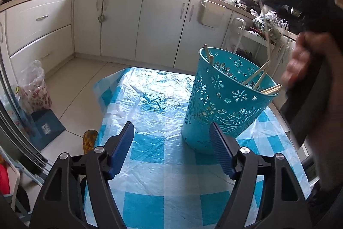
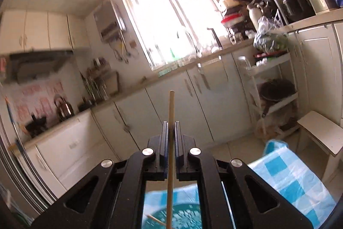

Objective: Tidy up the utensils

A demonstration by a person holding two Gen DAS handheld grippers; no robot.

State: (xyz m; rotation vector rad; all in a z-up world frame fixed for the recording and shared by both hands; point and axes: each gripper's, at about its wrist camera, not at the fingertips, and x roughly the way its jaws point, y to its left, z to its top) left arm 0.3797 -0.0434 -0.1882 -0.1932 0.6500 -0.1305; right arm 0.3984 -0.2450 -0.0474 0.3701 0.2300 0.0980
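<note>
The left gripper (image 1: 171, 143) gapes wide and empty just near of the blue basket (image 1: 223, 104) of chopsticks (image 1: 256, 76) on the checked cloth (image 1: 154, 164). Only the right wrist view shows the right gripper (image 2: 171, 128) clamped on one chopstick (image 2: 171, 108) — upright, above the basket.

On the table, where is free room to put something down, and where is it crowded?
Free: the checked tablecloth left of the blue basket, and the near strip before the open left tongs. Crowded: the basket's right side, where the right tongs hold a chopstick.

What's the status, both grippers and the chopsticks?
Left gripper open, empty, beside blue basket. Right gripper shut on chopstick, above basket. Nothing blocking.
</note>
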